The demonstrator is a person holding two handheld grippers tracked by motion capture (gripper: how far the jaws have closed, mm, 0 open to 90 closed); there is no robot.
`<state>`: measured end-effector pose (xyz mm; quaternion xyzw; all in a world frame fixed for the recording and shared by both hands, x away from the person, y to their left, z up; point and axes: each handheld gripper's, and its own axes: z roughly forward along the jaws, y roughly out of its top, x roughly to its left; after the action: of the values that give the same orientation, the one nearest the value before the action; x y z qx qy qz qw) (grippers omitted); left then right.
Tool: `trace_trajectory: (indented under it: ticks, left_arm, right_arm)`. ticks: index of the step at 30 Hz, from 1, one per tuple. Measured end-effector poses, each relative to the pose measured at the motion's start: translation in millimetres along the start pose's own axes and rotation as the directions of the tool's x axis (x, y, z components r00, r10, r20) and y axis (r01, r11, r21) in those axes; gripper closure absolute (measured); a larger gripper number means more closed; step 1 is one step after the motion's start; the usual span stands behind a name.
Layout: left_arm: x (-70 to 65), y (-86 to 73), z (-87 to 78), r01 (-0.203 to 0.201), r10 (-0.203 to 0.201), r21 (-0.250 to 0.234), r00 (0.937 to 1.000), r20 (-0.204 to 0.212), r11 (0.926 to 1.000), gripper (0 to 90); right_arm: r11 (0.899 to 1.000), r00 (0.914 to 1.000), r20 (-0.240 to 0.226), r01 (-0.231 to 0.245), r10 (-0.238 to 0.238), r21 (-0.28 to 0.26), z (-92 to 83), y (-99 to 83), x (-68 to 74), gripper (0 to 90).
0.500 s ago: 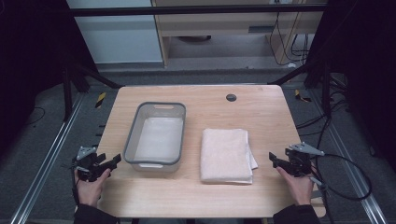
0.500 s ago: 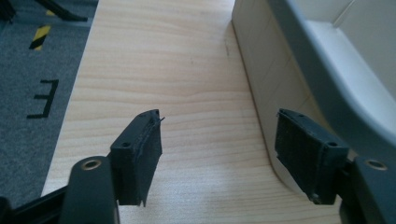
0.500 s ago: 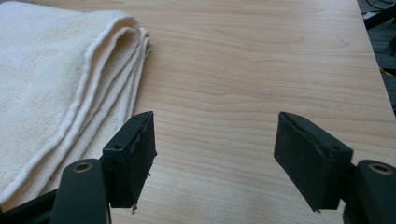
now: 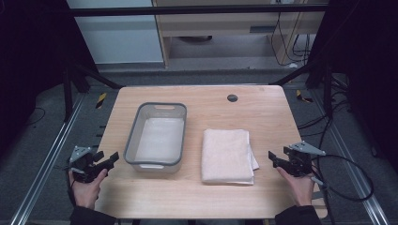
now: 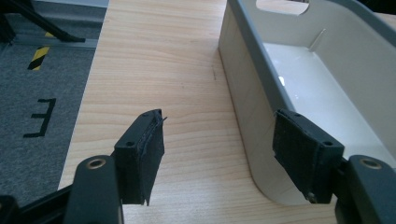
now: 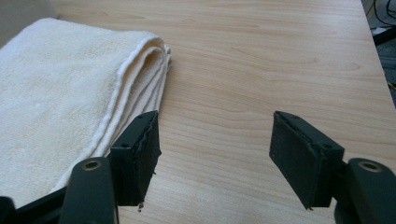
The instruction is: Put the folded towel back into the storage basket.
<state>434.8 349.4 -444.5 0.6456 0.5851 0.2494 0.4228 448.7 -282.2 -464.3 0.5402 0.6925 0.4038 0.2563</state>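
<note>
Grippers, left gripper (image 4: pixel 107 162) and right gripper (image 4: pixel 277 158), sat spread and empty at the light wooden table (image 4: pixel 197 197) edges, probably staged flanking the grey-rimmed translucent plastic tub (image 4: pixel 159 133) and folded cream towel (image 4: pixel 227 155).

On the bench (image 4: pixel 197 197), a tub (image 4: pixel 157 136) is set left of a folded towel (image 4: pixel 227 155); a hole (image 4: pixel 232 98) is seen behind them.
</note>
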Motion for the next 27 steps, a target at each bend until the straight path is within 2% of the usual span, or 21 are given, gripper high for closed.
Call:
trace_trajectory:
  ticks: [8, 14, 15, 21, 27]
  left_arm:
    - [-7.6, 5.4, -5.7, -0.005, 0.005, -0.024, 0.9996, 0.028, 0.9997, 33.7]
    - [-13.7, 8.4, -8.0, -0.005, 0.006, -0.031, 0.9990, 0.043, 0.9995, 35.3]
    - [-15.7, 9.6, -8.5, -0.007, 0.009, -0.036, 0.9983, 0.057, 0.9993, 35.6]
    - [-21.9, 13.8, -10.5, -0.023, 0.026, -0.044, 0.9969, 0.075, 0.9987, 37.4]
    - [-29.8, 18.3, -10.2, -0.032, 0.037, -0.054, 0.9953, 0.090, 0.9980, 38.5]
  right_arm:
    - [1.000, 0.9995, -0.009, 0.029, -0.029, -0.008, -2.5, 5.6, 5.5, 34.5]
    - [0.999, 0.9996, -0.020, 0.021, -0.021, -0.029, -7.5, 11.3, 7.5, 35.1]
    - [0.999, 0.9995, -0.023, 0.020, -0.021, -0.034, -8.3, 12.4, 7.8, 35.1]
    - [0.999, 0.9993, -0.033, 0.017, -0.019, -0.052, -11.9, 18.4, 8.9, 35.5]
    - [0.998, 0.9986, -0.046, 0.024, -0.027, -0.052, -13.7, 22.9, 10.4, 36.3]
